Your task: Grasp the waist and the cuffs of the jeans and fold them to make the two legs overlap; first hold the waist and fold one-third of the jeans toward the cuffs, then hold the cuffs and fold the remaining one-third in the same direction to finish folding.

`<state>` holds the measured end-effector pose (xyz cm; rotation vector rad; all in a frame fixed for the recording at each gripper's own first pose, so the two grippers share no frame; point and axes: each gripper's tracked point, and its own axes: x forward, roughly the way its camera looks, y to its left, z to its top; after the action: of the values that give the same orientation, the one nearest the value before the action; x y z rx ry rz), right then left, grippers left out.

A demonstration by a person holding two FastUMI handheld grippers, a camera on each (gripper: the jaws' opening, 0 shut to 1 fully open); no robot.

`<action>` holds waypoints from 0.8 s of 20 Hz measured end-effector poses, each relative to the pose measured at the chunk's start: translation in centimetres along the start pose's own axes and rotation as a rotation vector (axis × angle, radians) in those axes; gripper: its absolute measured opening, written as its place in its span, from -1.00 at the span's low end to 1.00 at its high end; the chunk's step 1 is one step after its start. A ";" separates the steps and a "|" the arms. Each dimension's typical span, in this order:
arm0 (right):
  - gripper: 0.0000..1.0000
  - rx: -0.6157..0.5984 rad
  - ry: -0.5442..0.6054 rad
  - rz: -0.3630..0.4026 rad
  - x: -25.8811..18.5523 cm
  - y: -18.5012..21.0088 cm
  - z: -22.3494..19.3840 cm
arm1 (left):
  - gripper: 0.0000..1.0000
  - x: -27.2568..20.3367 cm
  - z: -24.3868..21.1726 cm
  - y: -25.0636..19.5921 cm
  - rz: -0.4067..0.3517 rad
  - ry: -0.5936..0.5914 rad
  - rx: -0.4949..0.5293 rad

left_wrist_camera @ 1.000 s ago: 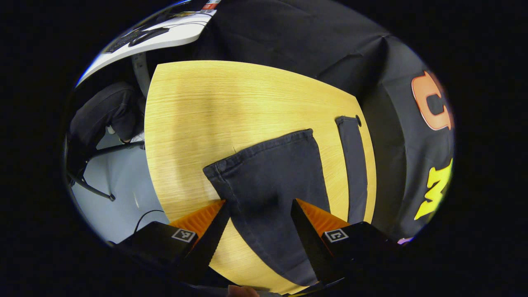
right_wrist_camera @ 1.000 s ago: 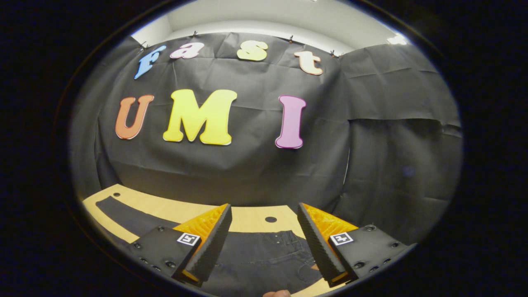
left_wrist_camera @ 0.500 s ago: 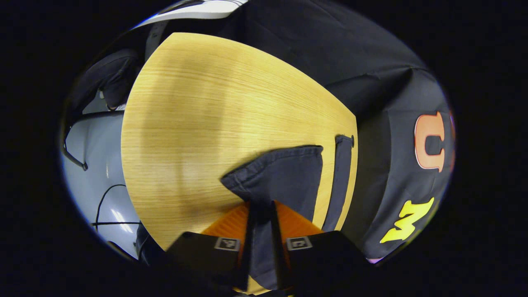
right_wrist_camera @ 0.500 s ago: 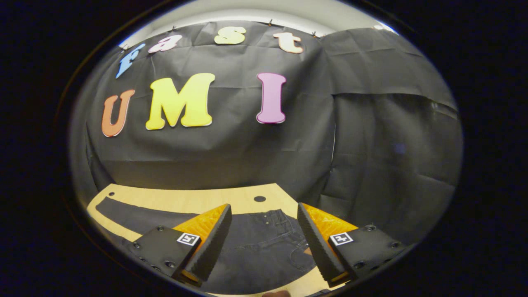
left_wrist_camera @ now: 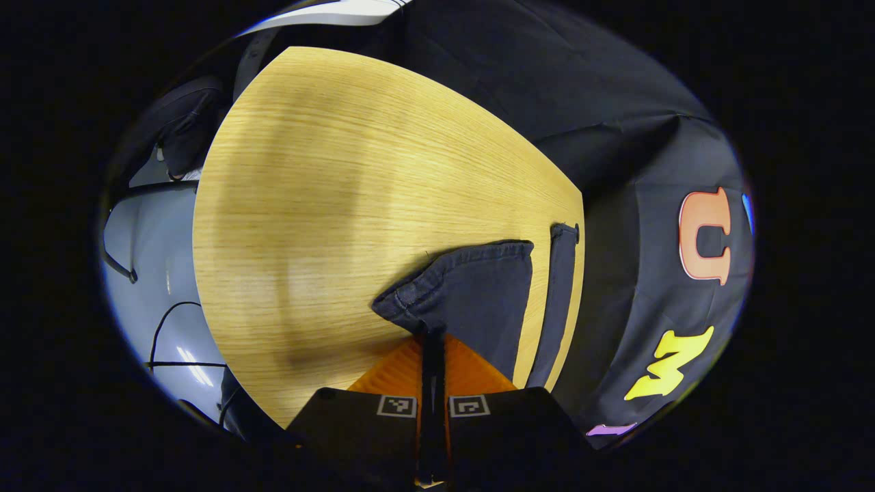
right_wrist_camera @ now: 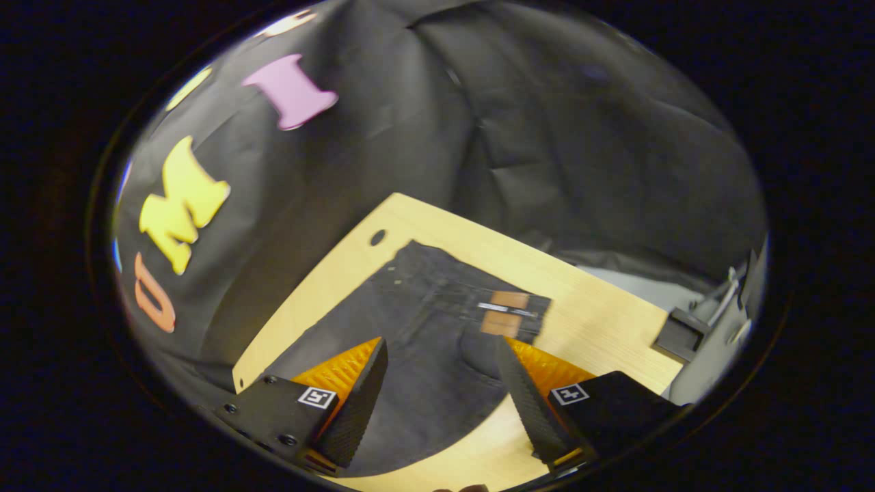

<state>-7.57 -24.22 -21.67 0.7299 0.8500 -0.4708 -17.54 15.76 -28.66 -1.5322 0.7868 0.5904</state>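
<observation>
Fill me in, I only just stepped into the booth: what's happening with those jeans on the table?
A person is folding dark jeans on a wooden table with two handheld grippers. The left gripper is pinched shut on a cuff, which bunches up off the table. The right gripper hangs open above the waist, not gripping yet. The two legs lie side by side, not overlapped.

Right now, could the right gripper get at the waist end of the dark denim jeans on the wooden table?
Probably yes. The right gripper is open above the dark denim jeans, the waistband with its tan patch just ahead of its fingers. Nothing lies between them on the wooden table.
</observation>
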 end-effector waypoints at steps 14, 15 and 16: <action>0.62 0.164 0.263 -0.132 6.9 -3.4 -5.3 | -0.93 -0.1 0.2 -0.1 -0.002 -0.001 -0.012; 0.29 0.151 0.266 -0.161 7.4 -4.0 -5.4 | -0.93 -0.2 0.2 -0.1 -0.001 -0.003 -0.015; -0.05 0.134 0.269 -0.178 7.1 -4.5 -5.4 | -0.93 -0.1 0.2 -0.2 0.000 -0.005 -0.014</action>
<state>-9.04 -23.88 -31.55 0.8566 1.1499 -0.6011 -17.49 15.93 -28.47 -1.5430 0.7803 0.6000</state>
